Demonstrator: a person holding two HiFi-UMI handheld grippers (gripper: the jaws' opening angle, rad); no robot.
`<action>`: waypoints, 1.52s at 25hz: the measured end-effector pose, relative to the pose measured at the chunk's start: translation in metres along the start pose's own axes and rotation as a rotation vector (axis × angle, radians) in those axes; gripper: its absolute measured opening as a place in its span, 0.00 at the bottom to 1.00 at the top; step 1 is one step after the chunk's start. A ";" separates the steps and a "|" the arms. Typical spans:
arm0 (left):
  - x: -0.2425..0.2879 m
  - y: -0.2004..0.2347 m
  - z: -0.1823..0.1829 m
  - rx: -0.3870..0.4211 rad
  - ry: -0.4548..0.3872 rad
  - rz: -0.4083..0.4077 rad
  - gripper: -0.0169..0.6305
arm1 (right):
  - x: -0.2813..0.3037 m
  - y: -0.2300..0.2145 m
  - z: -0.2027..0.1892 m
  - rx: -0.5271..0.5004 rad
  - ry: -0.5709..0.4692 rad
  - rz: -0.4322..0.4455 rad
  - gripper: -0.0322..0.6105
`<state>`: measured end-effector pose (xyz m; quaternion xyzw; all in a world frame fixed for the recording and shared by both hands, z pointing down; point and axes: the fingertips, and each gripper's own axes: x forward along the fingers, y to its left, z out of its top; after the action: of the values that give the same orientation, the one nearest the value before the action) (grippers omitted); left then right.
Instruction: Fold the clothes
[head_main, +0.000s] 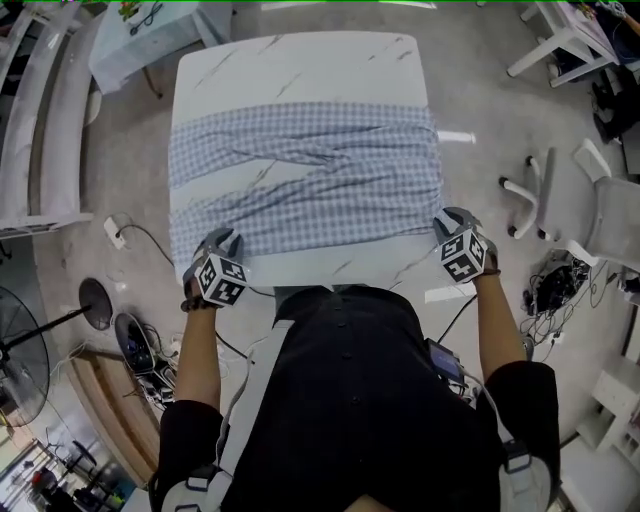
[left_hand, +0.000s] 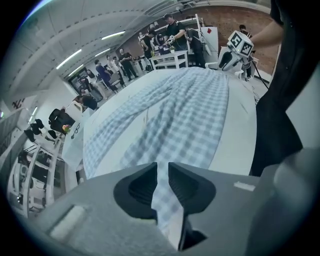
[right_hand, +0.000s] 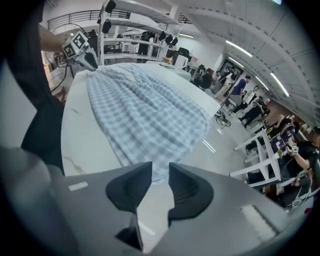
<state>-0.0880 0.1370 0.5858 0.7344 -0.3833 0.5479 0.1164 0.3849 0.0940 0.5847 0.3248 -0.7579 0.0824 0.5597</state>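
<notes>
Closest to the head camera, the person's black shirt (head_main: 350, 400) fills the bottom centre of the frame, with the near edge of the white marble table (head_main: 300, 60) just above it. Across the middle of that table the blue checked cloth (head_main: 300, 180) lies flat, its long axis running from frame left to frame right.

The left gripper (head_main: 220, 242) sits at the cloth's lower-left corner and the right gripper (head_main: 450, 218) at its lower-right corner, so each holds the end nearest to it. In the left gripper view the jaws are clamped on a strip of the fabric that runs the length of the gap. In the right gripper view only the tips pinch the cloth's corner; floor shows through the rest of the gap.

All the fabric lies ahead of both sets of fingers, towards the top of the frame. A fold would likely carry this near hem up and away, both ends moving together.
</notes>
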 end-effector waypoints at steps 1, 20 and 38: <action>0.000 -0.007 0.002 -0.005 0.001 -0.006 0.14 | -0.002 0.001 -0.006 0.005 -0.002 0.007 0.22; -0.001 -0.040 -0.012 -0.031 0.045 -0.031 0.14 | 0.002 0.017 -0.038 -0.236 0.026 0.069 0.29; -0.015 0.006 -0.108 -0.015 0.143 -0.045 0.23 | 0.009 0.047 -0.010 -0.310 0.119 0.293 0.28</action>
<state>-0.1709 0.2034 0.6115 0.7011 -0.3615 0.5931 0.1615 0.3644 0.1317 0.6078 0.1159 -0.7661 0.0643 0.6289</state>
